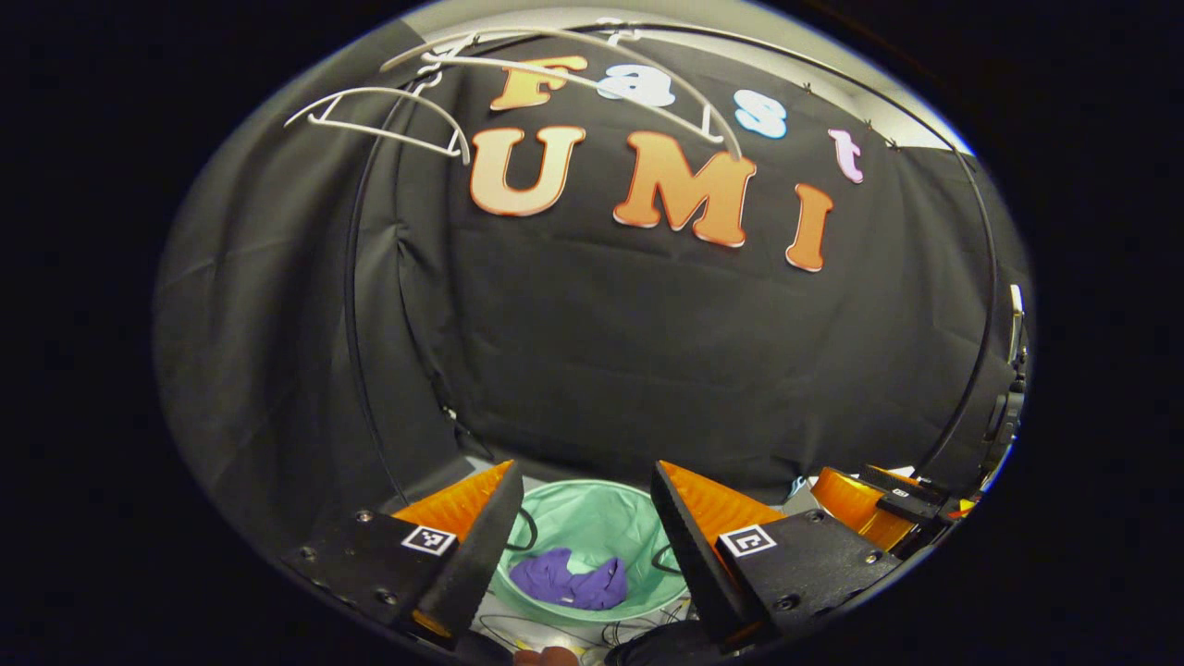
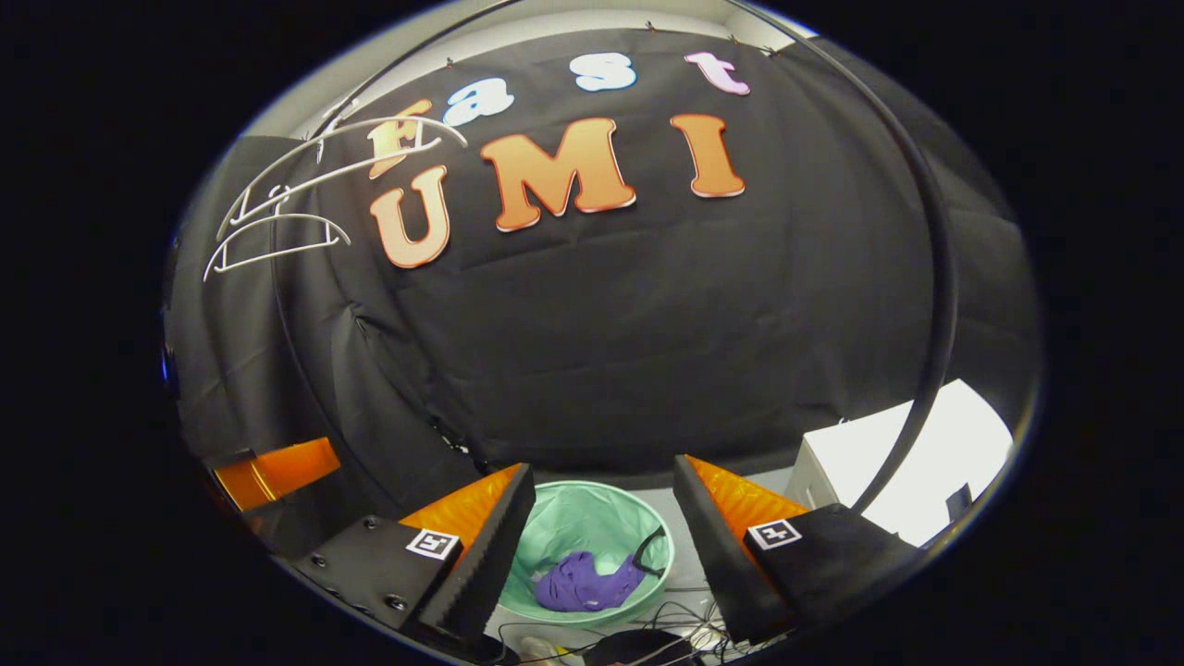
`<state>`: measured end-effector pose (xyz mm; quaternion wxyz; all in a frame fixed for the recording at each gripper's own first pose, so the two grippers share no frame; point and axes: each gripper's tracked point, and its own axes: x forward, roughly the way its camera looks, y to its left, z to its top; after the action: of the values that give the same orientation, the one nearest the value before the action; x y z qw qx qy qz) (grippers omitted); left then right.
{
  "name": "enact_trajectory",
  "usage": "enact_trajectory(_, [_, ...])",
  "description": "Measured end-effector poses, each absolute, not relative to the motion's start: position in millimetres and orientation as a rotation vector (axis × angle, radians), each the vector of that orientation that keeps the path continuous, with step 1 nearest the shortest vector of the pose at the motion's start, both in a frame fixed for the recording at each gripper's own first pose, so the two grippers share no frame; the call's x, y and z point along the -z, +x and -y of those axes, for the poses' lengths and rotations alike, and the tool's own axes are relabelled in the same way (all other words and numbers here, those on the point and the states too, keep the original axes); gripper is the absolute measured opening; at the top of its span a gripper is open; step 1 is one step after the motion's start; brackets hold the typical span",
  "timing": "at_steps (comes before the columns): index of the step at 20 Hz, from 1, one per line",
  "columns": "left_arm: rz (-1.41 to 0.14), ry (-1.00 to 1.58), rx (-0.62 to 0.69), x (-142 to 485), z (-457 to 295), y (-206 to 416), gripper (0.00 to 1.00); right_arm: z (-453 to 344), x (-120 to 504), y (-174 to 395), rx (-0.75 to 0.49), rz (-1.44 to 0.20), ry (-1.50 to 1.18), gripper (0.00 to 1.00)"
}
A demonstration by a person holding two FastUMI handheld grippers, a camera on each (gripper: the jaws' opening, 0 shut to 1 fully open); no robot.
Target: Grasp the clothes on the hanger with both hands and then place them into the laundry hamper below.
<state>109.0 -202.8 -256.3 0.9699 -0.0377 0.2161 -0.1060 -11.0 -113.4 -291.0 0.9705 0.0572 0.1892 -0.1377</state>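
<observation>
A purple garment [image 1: 569, 580] lies crumpled inside the mint-green laundry hamper [image 1: 592, 520] on the floor below. In the left gripper view my left gripper [image 1: 583, 486] is open above the hamper, nothing between its fingers. The right gripper view shows the same purple garment [image 2: 583, 583] in the hamper [image 2: 592, 518], with my right gripper [image 2: 603, 476] open and empty above it. Bare white hangers [image 1: 388, 125] hang on the rail at the upper left; the hangers [image 2: 277, 231] carry no clothes. The right gripper's body [image 1: 869, 504] appears at the lower right of the left gripper view, the left gripper's body [image 2: 277, 467] at the lower left of the right one.
A curved black rail [image 2: 939, 277] arcs over the booth. A white box [image 2: 916, 462] stands at the right of the hamper. Loose black cables [image 2: 666, 629] lie on the floor in front of the hamper.
</observation>
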Motion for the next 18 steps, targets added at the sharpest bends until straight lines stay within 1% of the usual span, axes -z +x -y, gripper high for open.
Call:
enact_trajectory(2, [-0.391,-0.065,0.217,238,204,110,0.89,117,270,-15,0.281,-0.347,0.087,0.98])
enact_trajectory(3, [-0.371,-0.060,0.218,229,205,105,0.89,119,260,-18,0.280,-0.328,0.077,1.00])
enact_trajectory(4, [-0.355,-0.056,0.220,221,206,101,0.88,122,253,-21,0.282,-0.310,0.074,0.98])
enact_trajectory(6, [-0.308,-0.051,0.221,207,202,97,0.88,126,237,-24,0.281,-0.277,0.081,0.98])
enact_trajectory(7, [-0.285,-0.045,0.220,202,203,100,0.88,128,231,-25,0.285,-0.263,0.085,0.93])
enact_trajectory(8, [-0.265,-0.039,0.216,196,202,101,0.88,132,224,-27,0.291,-0.248,0.085,0.98])
enact_trajectory(9, [-0.247,-0.032,0.208,187,201,99,0.88,136,219,-29,0.304,-0.233,0.079,0.98])
enact_trajectory(11, [-0.209,-0.040,0.195,168,197,98,0.84,138,213,-33,0.311,-0.212,0.072,0.98])
enact_trajectory(13, [-0.174,-0.063,0.193,154,195,96,0.84,138,210,-37,0.309,-0.200,0.072,0.98])
enact_trajectory(14, [-0.164,-0.070,0.188,152,195,97,0.83,138,208,-39,0.308,-0.196,0.073,1.00])
enact_trajectory(18, [-0.161,-0.062,0.170,156,188,101,0.83,140,207,-45,0.306,-0.185,0.081,1.00])
